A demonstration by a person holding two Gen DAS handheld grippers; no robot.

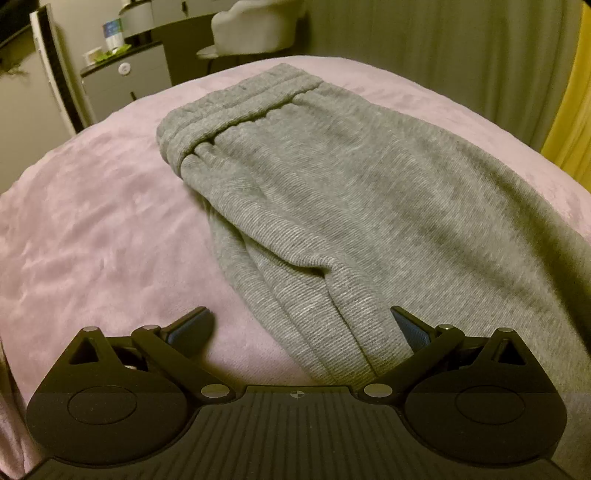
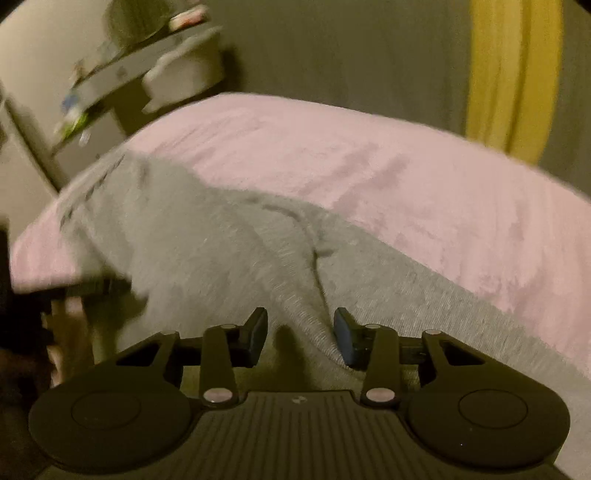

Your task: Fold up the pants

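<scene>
Grey sweatpants (image 1: 332, 192) lie on a pink blanket (image 1: 92, 229), folded lengthwise, with the elastic waistband (image 1: 236, 103) at the far end. My left gripper (image 1: 301, 325) is wide open just above the near part of the leg, whose folded edge lies between its fingers. In the blurred right wrist view the same pants (image 2: 207, 251) run from far left to near right. My right gripper (image 2: 300, 334) is open, and a raised ridge of grey cloth sits between its fingers.
The pink blanket (image 2: 406, 177) covers a bed. Behind it stand a grey cabinet (image 1: 125, 81) with small items on top, a white chair (image 1: 255, 26) and a yellow curtain (image 2: 513, 74). The bed's left edge (image 2: 40, 266) drops off near the pants.
</scene>
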